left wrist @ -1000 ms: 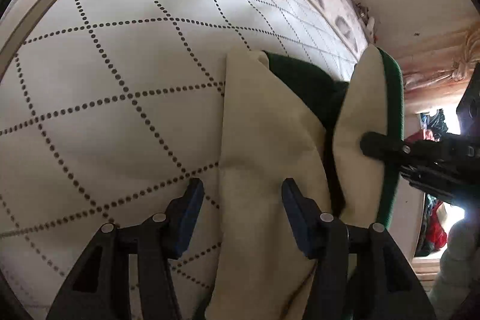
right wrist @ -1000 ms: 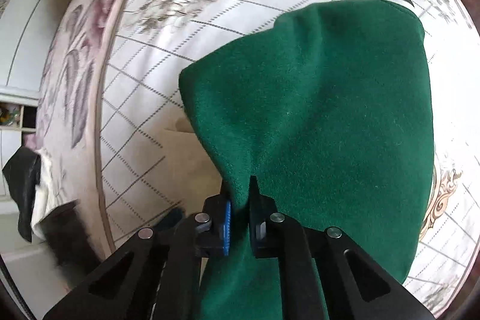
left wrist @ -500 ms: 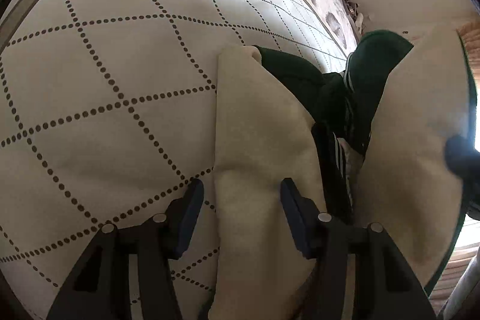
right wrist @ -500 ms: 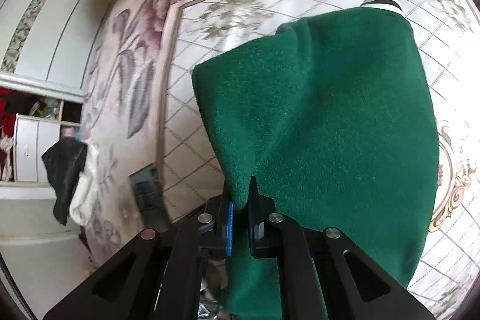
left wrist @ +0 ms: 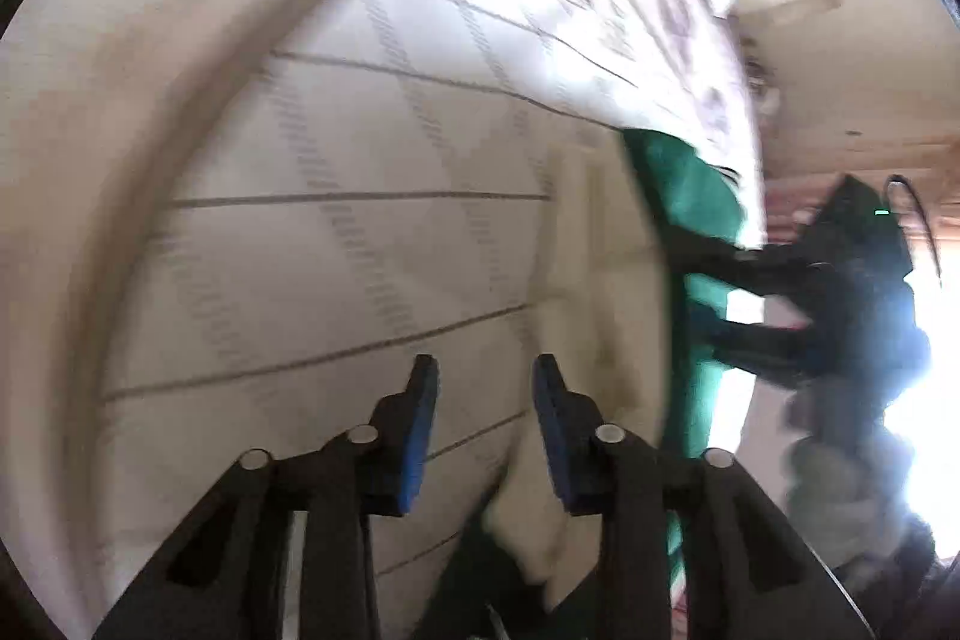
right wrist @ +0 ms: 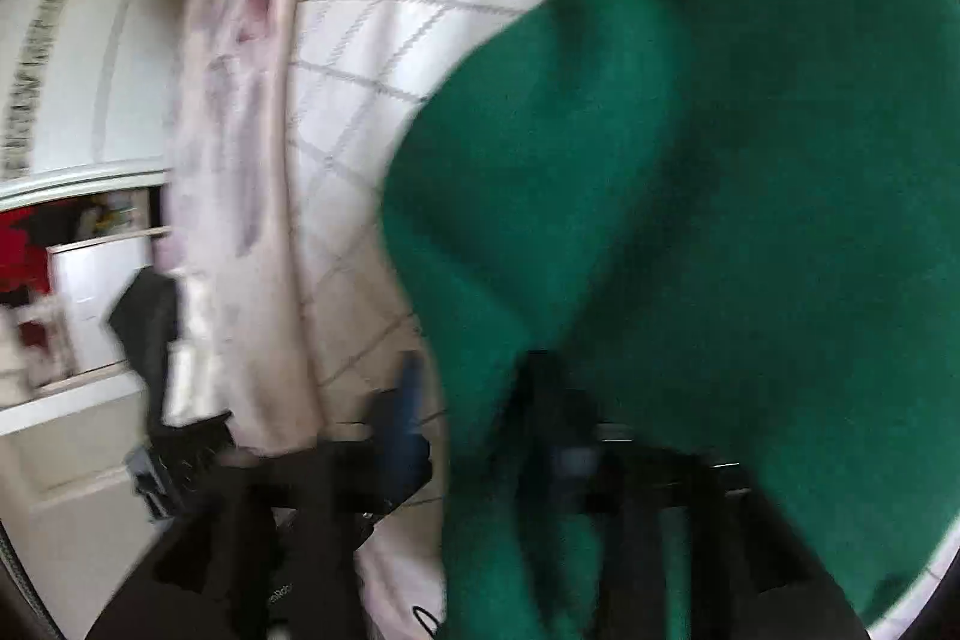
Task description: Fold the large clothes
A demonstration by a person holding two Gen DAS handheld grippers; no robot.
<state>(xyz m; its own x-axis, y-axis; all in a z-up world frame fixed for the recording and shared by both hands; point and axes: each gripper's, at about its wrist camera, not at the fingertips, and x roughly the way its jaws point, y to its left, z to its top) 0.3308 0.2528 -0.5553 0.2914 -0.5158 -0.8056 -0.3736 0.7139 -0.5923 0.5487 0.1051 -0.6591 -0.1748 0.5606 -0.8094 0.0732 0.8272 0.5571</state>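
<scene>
Now the right gripper has just been opening, green jacket loose between its jaws to settle the fold on the bed, while the left gripper, empty, has just been closing

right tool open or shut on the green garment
Open: the right tool has just been opening, fingers apart, green garment edge loose between them.

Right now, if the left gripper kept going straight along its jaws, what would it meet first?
Most likely the quilted bedspread: the left gripper points at bare cover, its jaws apart with nothing between them. The cream-lined green garment lies just right of that line. Blur leaves depth unclear.
</scene>
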